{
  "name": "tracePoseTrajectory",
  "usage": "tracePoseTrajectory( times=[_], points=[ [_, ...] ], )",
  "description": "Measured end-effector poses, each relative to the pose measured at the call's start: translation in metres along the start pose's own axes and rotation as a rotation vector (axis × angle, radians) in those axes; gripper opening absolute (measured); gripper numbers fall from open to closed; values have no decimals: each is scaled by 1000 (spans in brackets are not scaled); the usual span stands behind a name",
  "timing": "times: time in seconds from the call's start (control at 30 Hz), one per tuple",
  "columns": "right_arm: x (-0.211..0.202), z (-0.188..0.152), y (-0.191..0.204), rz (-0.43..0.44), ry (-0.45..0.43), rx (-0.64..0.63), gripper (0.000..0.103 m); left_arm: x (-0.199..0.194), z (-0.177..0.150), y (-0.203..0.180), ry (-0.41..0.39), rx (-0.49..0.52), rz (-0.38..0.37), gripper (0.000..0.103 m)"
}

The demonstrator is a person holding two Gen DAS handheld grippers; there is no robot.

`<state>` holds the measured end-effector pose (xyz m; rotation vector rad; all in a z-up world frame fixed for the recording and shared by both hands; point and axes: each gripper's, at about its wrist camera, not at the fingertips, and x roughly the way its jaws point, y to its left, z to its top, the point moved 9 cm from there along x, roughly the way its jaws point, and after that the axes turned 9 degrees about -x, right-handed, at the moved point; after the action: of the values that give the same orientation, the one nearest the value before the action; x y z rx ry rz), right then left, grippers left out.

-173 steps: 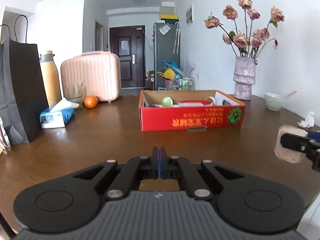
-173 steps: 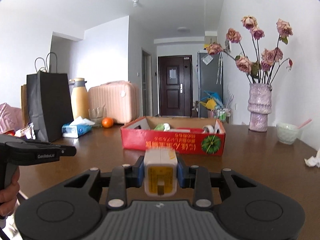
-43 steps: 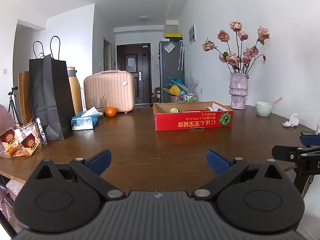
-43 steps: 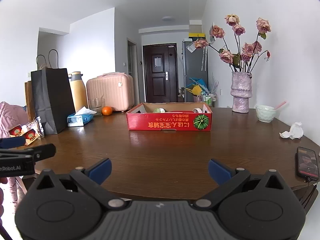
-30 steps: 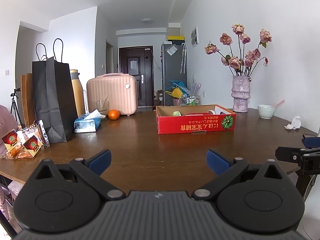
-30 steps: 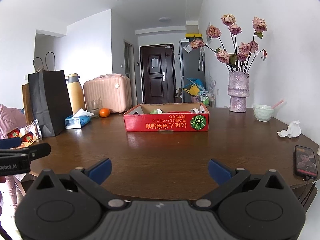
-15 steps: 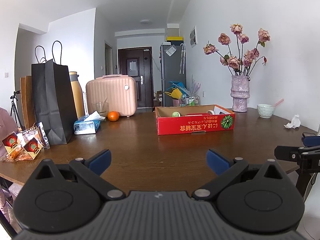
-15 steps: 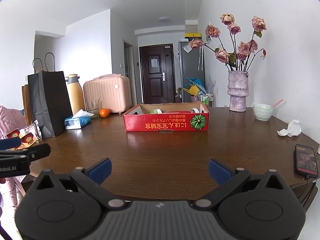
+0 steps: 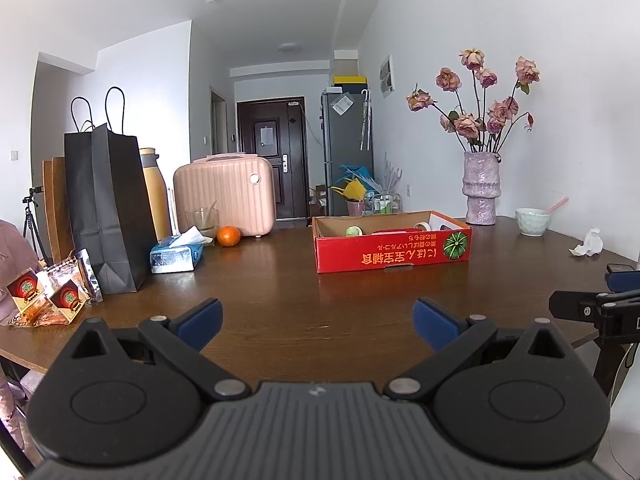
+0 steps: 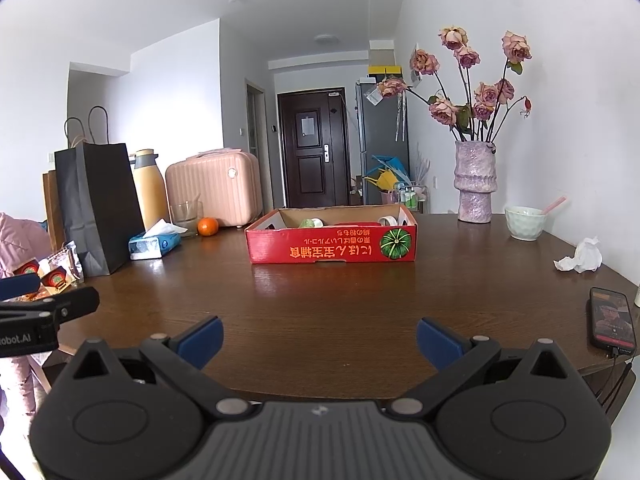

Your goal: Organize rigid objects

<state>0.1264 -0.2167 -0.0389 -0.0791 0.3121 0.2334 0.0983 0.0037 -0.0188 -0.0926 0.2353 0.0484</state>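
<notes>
A red cardboard box [image 9: 394,251] [image 10: 332,246] stands on the brown table [image 9: 280,280] [image 10: 340,304], far from both grippers. It holds a green round item [image 9: 353,231], tape rolls [image 10: 389,221] and other items, partly hidden by its walls. My left gripper [image 9: 318,320] is open and empty, held back at the table's near edge. My right gripper [image 10: 319,336] is open and empty, also at the near edge. Each gripper shows at the side of the other's view.
At the left stand a black paper bag [image 9: 106,208], a yellow flask [image 9: 154,192], a pink suitcase [image 9: 226,194], a glass [image 9: 201,220], an orange [image 9: 229,236], a tissue pack [image 9: 176,254] and snack packets [image 9: 44,296]. At the right are a flower vase [image 10: 476,184], a bowl [image 10: 525,222], crumpled tissue [image 10: 582,260] and a phone [image 10: 612,320].
Both grippers, shut 5.8 s ago with the right one on a white and yellow block, are open, empty and farther back from the box. They hardly move over the last second.
</notes>
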Motion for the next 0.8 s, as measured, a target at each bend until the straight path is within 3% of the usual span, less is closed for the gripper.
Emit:
tracePoseTrajectory(
  times=[0.8],
  points=[
    [1,-2,0,6,7,2,103,0,-1,-1,4,1,2,103]
  ],
)
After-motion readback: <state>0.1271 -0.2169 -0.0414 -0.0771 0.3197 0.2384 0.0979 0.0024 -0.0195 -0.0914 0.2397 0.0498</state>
